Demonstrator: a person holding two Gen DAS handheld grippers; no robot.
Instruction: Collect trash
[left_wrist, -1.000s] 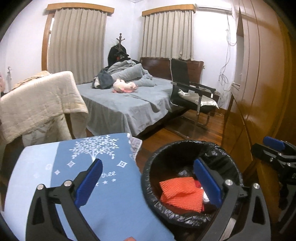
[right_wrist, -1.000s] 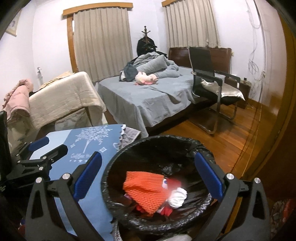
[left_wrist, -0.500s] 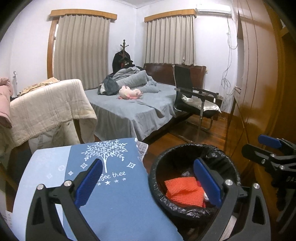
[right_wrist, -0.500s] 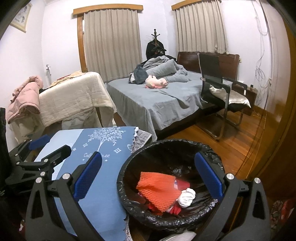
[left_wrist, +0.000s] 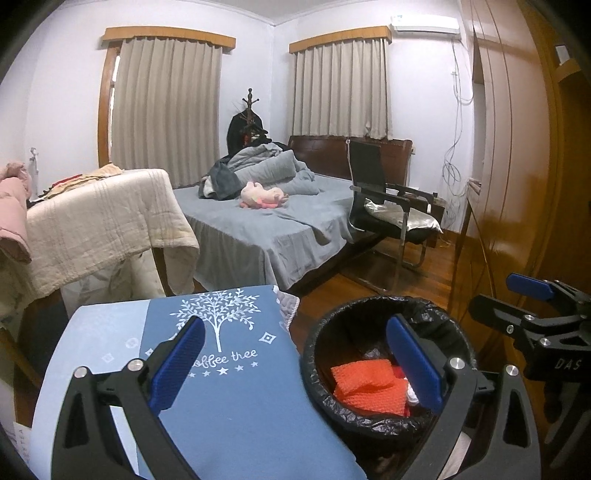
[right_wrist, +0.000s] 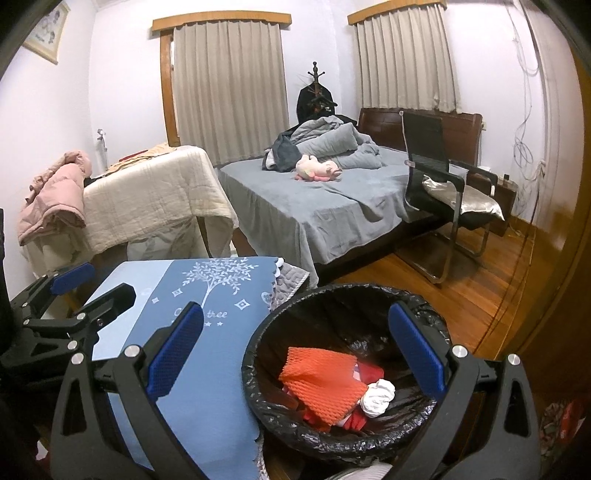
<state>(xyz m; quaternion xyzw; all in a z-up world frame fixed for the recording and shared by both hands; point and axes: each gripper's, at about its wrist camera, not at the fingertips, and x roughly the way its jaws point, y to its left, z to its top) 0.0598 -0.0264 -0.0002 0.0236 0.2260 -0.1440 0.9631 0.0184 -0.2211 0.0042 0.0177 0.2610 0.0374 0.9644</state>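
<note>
tongs first: left gripper (left_wrist: 295, 363) and right gripper (right_wrist: 295, 349) both gape wide, holding nothing, above a blue tablecloth (left_wrist: 236, 398) and the trash bin (right_wrist: 258, 373) beside it; orange foam net (right_wrist: 321, 387) and white wad (right_wrist: 376, 397) lie inside.

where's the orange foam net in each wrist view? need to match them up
Left wrist: orange foam net lower right of centre, inside the black-lined bin.
Right wrist: net lower centre, in the bin, beside a white wad.
Shared landmark: pink plush toy on the bed.
</note>
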